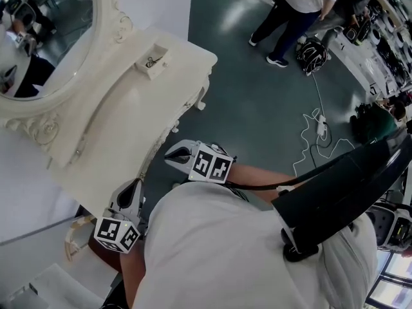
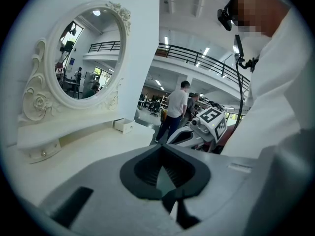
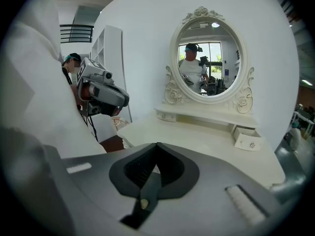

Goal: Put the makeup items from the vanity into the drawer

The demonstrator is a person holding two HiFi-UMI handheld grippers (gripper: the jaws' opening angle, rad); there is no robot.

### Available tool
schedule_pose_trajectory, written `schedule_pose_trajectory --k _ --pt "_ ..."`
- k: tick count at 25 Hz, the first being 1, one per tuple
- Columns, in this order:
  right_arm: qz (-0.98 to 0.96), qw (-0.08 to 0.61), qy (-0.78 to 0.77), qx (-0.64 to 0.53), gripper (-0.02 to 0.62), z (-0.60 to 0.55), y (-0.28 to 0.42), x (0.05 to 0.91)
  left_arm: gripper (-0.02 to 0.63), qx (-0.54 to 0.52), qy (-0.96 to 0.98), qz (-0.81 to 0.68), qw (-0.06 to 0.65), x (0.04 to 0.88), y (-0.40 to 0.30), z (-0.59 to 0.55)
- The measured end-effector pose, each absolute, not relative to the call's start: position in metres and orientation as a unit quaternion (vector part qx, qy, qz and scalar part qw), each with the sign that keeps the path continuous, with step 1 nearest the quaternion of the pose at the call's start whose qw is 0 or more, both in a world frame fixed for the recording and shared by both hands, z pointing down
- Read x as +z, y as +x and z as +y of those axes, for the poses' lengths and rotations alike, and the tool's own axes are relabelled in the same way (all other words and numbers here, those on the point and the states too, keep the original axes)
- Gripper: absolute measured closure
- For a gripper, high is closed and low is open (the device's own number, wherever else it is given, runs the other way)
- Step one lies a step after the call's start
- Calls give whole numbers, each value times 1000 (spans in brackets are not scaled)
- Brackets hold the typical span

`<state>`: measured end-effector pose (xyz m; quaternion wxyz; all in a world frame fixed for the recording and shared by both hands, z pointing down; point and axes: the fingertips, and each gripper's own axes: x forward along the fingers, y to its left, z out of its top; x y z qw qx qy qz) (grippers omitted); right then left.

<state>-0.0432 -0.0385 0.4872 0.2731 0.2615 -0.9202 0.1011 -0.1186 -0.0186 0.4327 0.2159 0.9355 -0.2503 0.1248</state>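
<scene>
The white vanity top (image 1: 122,118) lies bare in the head view, with no makeup items on it. A small drawer (image 1: 152,61) at its far right end is pulled open, with a small dark thing inside. This drawer also shows in the left gripper view (image 2: 124,126) and the right gripper view (image 3: 248,140). My left gripper (image 1: 132,187) is held at the vanity's near front edge, and my right gripper (image 1: 170,154) is just off that edge, close to my body. Both look shut and empty: left gripper (image 2: 160,146), right gripper (image 3: 157,145).
The oval mirror (image 1: 45,37) stands along the back of the vanity. A white ornate stool frame (image 1: 74,235) sits at the lower left beside me. On the dark floor lie cables (image 1: 317,131) and a bag (image 1: 311,52), and people (image 1: 302,5) stand at the far right.
</scene>
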Motion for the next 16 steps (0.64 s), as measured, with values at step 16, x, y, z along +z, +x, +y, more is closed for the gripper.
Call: schedule_pose_trajectory --k 16 --pt "-921 271 259 105 595 -51 -41 487 607 133 933 -249 222 430 -115 -29"
